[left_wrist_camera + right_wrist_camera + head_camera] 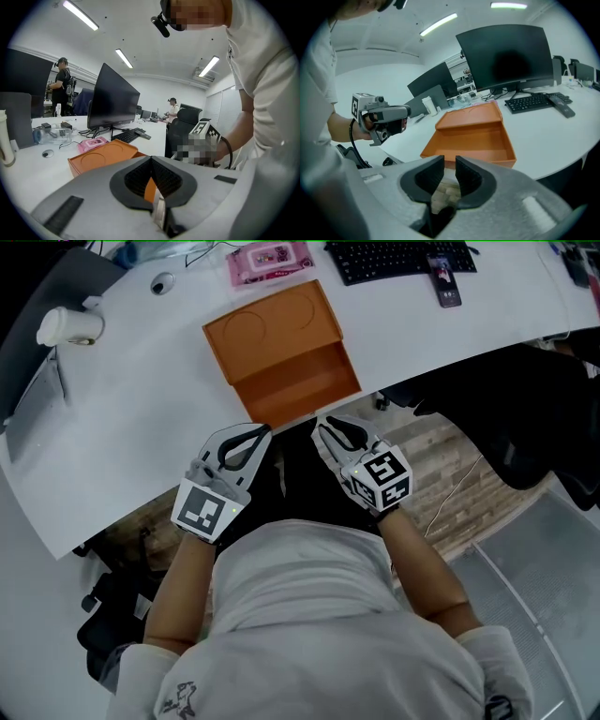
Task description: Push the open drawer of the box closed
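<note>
The orange box (pixel 272 329) sits at the near edge of the table (pixel 141 390). Its drawer (pixel 302 390) is pulled out toward that edge, with the front wall about level with it. Both tongs hover off the table, just short of the drawer front. The left tongs (pixel 263 431) have their tips together, while the right tongs (pixel 320 427) stand slightly apart with nothing between them. The push probably goes best with one tip near each end of the front wall, driven straight toward the far edge (a one-sided shove would likely skew the drawer or slide the box).
</note>
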A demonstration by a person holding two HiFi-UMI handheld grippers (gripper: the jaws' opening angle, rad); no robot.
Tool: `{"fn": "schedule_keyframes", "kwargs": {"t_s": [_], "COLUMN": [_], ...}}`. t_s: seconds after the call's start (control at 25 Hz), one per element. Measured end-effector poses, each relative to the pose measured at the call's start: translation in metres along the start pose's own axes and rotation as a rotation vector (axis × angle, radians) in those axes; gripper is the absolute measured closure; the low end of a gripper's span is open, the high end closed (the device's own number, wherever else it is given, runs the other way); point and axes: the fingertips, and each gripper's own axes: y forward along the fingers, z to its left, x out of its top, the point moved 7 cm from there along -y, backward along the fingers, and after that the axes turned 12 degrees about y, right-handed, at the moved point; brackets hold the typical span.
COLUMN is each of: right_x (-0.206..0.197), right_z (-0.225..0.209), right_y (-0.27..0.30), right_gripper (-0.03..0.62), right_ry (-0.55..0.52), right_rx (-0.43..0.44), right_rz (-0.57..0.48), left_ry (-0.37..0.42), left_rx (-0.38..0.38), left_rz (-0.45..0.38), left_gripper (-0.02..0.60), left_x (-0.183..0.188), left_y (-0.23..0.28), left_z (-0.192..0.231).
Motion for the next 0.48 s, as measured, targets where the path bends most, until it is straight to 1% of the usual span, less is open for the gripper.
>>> {"fn": "schedule_keyframes", "kwargs": {"t_s": [0.24,0.48], "right_x": [-0.022,-0.035], "right_z": [-0.019,-0.029], "right_y": [0.033,0.053], "right_gripper": [0.509,0.502], "right_ry": [0.049,0.097], "right_rx": [-0.011,-0.009], "right_rz": [0.069,0.111], "left_ry": [-0.003,-0.037], "left_rx": [0.005,0.016], "left_rz": [0.016,0.043], "left_gripper": [0.581,0.581], "left_x": [-0.019,-0.028], "left_y": [0.008,0.01], "left_z": [0.002,0.001]}}
